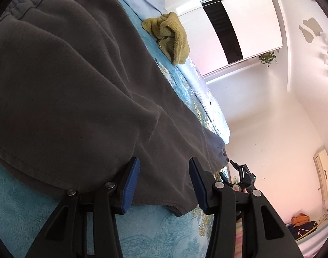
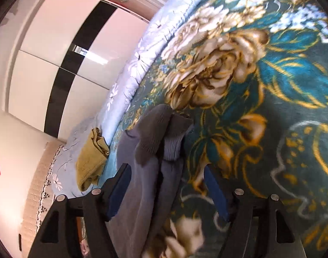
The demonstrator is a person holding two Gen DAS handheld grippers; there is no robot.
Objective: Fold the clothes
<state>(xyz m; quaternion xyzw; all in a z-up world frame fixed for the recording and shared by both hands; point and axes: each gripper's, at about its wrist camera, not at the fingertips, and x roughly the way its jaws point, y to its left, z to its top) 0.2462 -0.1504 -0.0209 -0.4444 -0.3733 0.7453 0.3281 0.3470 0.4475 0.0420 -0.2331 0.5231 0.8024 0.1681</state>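
Observation:
Dark grey sweatpants lie spread on a teal floral blanket, waistband at the upper left, legs running toward the lower right. My left gripper is open, its blue pads either side of the lower edge of the pants. In the right wrist view the ribbed cuff end of the pants lies on the blanket. My right gripper is open, with the pant leg lying between its fingers. The right gripper also shows in the left wrist view, beyond the cuff.
A crumpled olive-yellow garment lies at the blanket's far edge, also in the right wrist view. A pale blue quilt runs along the far side of the bed. A white and black wardrobe stands behind.

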